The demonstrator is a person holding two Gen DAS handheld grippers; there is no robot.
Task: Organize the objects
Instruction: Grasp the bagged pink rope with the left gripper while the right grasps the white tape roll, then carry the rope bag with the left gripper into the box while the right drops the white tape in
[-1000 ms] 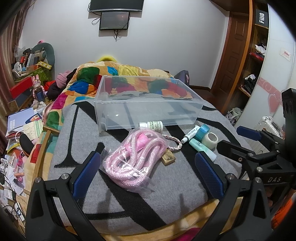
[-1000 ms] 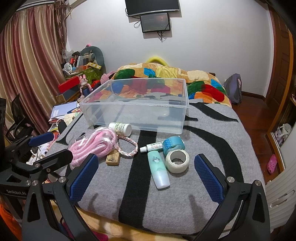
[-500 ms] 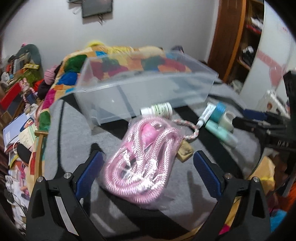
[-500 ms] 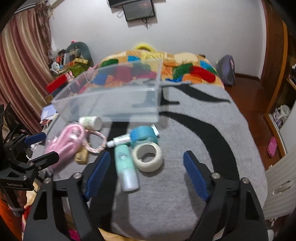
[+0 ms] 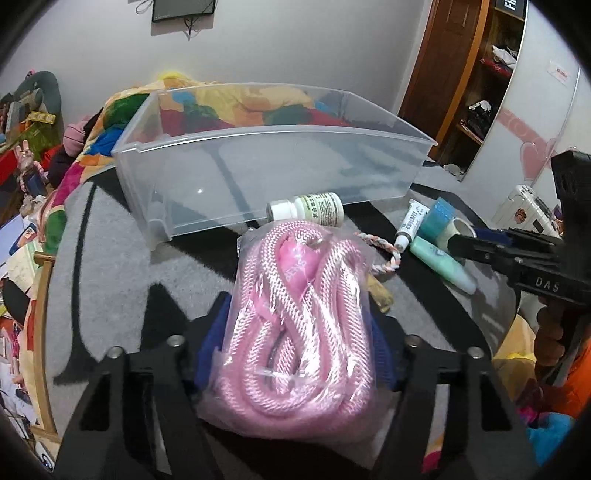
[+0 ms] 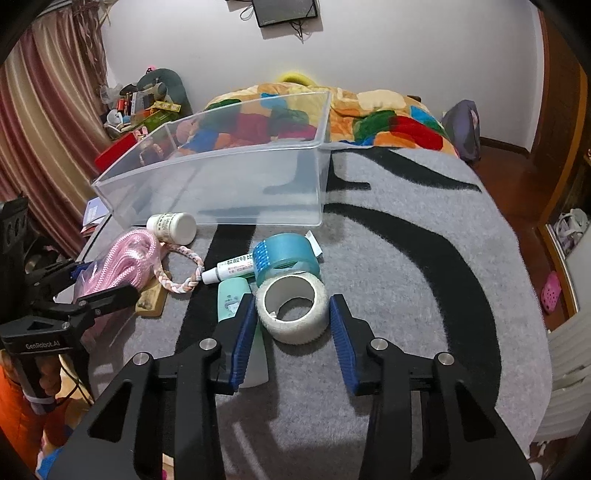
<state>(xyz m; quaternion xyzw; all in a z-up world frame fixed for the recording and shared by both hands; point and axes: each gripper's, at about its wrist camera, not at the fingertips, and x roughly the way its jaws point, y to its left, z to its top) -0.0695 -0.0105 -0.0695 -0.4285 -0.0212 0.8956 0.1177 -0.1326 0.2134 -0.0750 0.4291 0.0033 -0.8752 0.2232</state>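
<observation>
Striped curtain (image 6: 44,122); perhaps wall monitor (image 6: 286,11)

My left gripper (image 5: 295,332) closes around the bagged rope (image 5: 299,325); ahead lies a bottle (image 5: 306,210), the bin (image 5: 273,166) behind it. The tape roll (image 6: 292,308) sits between my right gripper's (image 6: 291,332) fingers, a tube (image 6: 236,269) beyond.

A bed covered by a grey blanket (image 6: 406,258) with black curving stripes carried a clear plastic bin (image 6: 236,184), a white pill bottle (image 6: 173,228), a bagged pink rope (image 5: 299,325), a braided bracelet (image 6: 184,271), a small wooden block (image 6: 150,298), a white tube (image 6: 232,268), blue tape (image 6: 288,254), a white tape roll (image 6: 293,308) and a mint-green bottle (image 6: 231,297). A multicoloured quilt (image 6: 384,118) lay bunched behind the bin.
</observation>
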